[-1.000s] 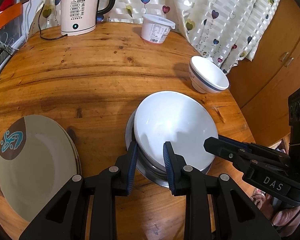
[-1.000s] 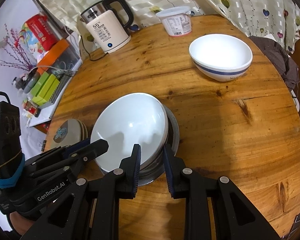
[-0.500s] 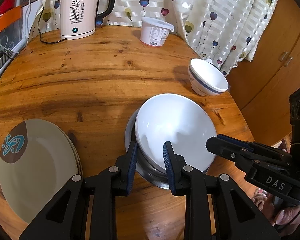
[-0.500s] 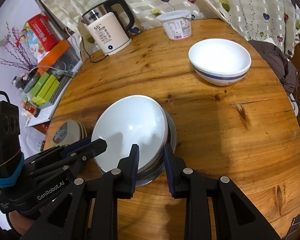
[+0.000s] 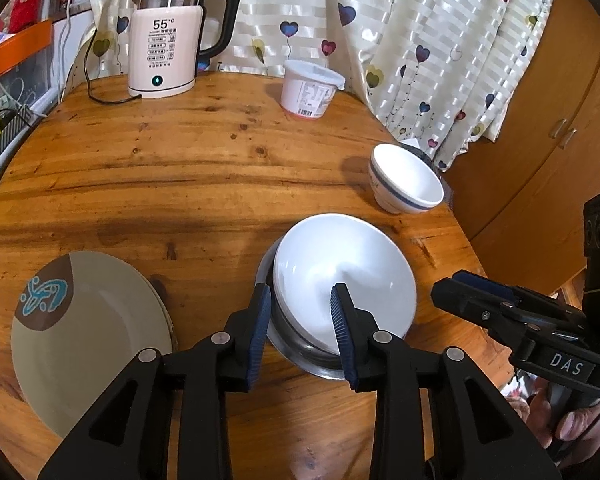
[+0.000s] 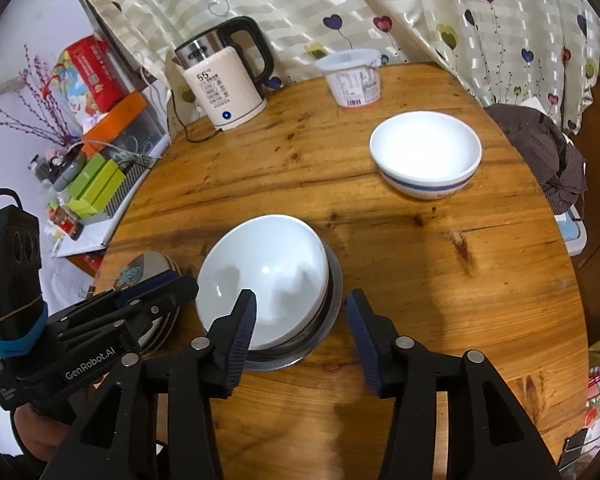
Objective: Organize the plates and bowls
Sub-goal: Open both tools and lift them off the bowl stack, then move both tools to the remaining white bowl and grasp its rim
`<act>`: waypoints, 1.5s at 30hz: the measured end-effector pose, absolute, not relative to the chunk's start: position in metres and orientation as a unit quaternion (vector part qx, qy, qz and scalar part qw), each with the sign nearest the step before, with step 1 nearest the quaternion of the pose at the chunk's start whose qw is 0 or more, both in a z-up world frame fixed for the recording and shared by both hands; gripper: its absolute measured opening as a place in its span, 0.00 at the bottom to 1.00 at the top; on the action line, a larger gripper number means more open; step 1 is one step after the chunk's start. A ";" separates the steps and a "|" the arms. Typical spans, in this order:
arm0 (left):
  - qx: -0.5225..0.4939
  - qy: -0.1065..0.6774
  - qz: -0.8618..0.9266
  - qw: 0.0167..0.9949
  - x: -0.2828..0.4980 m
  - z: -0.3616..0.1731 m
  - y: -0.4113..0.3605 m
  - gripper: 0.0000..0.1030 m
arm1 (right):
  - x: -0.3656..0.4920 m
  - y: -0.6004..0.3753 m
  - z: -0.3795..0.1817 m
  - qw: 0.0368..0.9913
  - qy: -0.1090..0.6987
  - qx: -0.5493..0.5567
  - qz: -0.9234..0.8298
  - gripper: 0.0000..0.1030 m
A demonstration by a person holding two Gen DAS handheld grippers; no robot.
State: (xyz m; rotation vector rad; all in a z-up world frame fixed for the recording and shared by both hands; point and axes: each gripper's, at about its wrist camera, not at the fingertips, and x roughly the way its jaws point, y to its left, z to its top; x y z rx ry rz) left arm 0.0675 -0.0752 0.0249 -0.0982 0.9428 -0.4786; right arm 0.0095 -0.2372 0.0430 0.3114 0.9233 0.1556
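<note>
A white bowl [image 5: 342, 276] sits nested in a steel bowl [image 5: 300, 352] near the front of the round wooden table [image 5: 180, 168]. It also shows in the right wrist view [image 6: 264, 276]. My left gripper [image 5: 300, 312] is open, its jaws astride the stack's near rim without gripping. My right gripper [image 6: 300, 316] is open wide just above the stack's near edge. A blue-striped white bowl [image 6: 426, 156] stands apart at the right. Beige plates [image 5: 84, 336] are stacked at the left.
A kettle [image 5: 168, 48] with its cord and a white lidded tub [image 5: 310, 88] stand at the table's back. A curtain hangs behind. A cabinet [image 5: 540, 120] is to the right. Boxes and clutter [image 6: 96, 184] lie left of the table.
Both grippers have opened, the right one wide, and both have drawn back and up from the stacked bowls. The bowls stay on the table.
</note>
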 end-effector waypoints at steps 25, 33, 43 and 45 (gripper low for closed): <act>-0.039 0.437 -0.236 0.867 0.066 0.035 -0.083 0.42 | 0.001 -0.253 0.051 0.883 0.437 0.158 0.063 0.51; -0.031 0.429 -0.251 0.867 0.069 0.042 -0.092 0.42 | 0.002 -0.261 0.053 0.886 0.431 0.160 0.056 0.51; -0.018 0.422 -0.272 0.864 0.078 0.050 -0.111 0.42 | 0.005 -0.273 0.057 0.890 0.426 0.159 0.041 0.51; -0.018 0.424 -0.279 0.861 0.081 0.051 -0.115 0.42 | 0.005 -0.276 0.058 0.891 0.425 0.159 0.038 0.51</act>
